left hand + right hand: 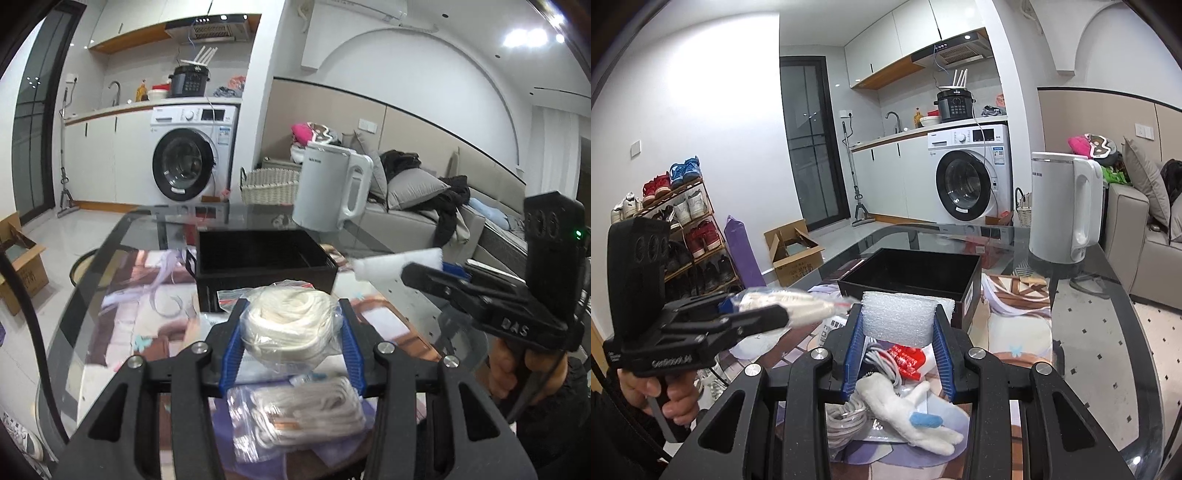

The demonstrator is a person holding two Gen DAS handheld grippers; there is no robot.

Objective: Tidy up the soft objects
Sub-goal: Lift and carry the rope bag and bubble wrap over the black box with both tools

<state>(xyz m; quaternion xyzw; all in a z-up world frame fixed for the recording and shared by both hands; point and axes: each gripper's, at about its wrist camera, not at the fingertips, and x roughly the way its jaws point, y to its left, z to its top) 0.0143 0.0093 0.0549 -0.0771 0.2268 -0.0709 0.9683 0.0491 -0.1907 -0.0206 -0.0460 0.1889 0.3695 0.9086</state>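
Left gripper (291, 325) clamped on bagged rope (291, 328); right gripper (899, 325) clamped on foam (899, 317). Risk: slippery bag slipping before black box (258, 258) ahead.

Glass table (1082, 332) bearing black box (912, 275), kettle (1060, 206)

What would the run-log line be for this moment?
left tongs: shut on bagged rope | right tongs: shut on foam piece | black box: empty, ahead | both held above table

The box (916, 280) stands on the table (1108, 332); the kettle (1063, 210) behind-right; a glove (908, 413) before it.
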